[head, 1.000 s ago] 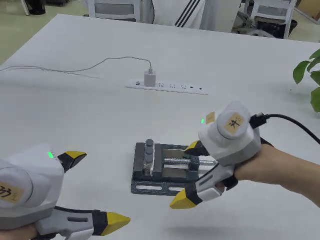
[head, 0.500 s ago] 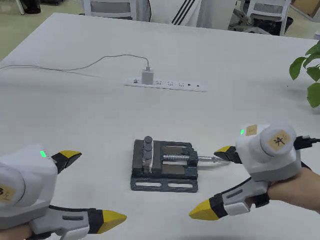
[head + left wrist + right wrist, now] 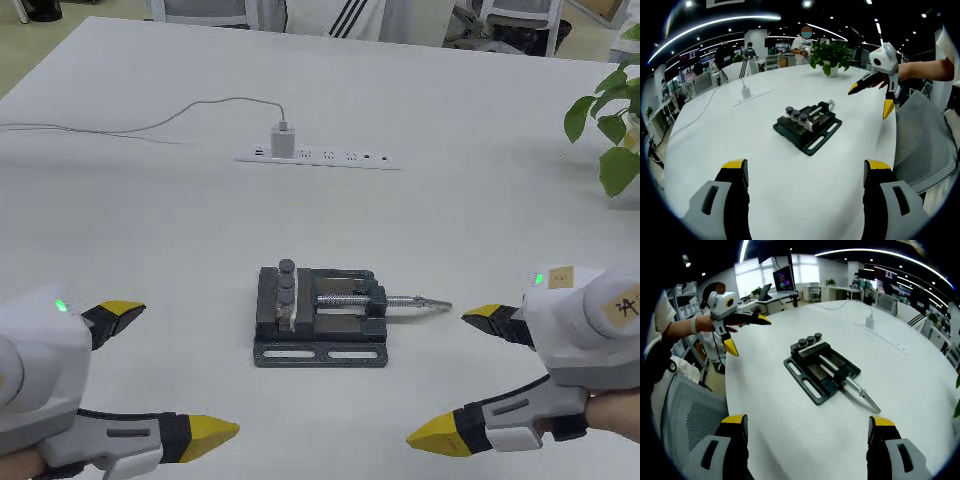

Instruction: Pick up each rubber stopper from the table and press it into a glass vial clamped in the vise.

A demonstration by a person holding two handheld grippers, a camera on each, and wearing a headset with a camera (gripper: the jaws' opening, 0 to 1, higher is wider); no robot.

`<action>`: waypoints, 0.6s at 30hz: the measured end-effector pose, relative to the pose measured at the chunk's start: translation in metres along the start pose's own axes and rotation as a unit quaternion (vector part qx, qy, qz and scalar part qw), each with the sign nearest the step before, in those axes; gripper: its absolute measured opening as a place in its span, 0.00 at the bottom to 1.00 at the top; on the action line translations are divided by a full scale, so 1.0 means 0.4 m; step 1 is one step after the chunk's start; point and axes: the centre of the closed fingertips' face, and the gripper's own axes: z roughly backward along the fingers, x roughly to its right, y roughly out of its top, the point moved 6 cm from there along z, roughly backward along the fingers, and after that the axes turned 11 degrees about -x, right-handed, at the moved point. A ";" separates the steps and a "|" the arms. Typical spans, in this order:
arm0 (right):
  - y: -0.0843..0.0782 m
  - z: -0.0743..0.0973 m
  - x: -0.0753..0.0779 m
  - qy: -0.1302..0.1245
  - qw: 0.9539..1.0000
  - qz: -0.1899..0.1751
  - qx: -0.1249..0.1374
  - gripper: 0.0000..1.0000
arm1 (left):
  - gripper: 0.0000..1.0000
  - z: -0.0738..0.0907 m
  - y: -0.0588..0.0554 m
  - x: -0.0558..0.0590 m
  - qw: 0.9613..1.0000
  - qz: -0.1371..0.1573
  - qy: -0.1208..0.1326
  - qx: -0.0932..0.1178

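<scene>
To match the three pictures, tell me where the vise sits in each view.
Head view: the vise sits at the centre, a little below the middle.
Left gripper view: the vise sits at the centre, turned diagonally.
Right gripper view: the vise sits at the centre, also diagonal.
Shared landmark: the white power strip lying on the table beyond the vise.

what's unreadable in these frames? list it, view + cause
- Vials: head view, glass mostly sunk in the vise; the dark stoppers on top are what shows.
- Stopper seating depth: too small to judge in all three views.
- Left gripper and right gripper: head view, bodies cut off by the bottom and side edges.
- Plant: head view, cut off by the right edge.
</scene>
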 end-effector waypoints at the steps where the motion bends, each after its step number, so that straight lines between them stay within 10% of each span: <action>1: 0.001 0.002 0.002 0.000 1.000 -0.001 0.001 0.99 | 0.95 0.001 0.000 0.000 1.000 0.001 0.000 0.001; 18: -0.003 0.020 0.023 -0.014 1.000 -0.020 0.012 0.99 | 0.95 -0.001 0.000 0.006 1.000 -0.002 -0.004 -0.003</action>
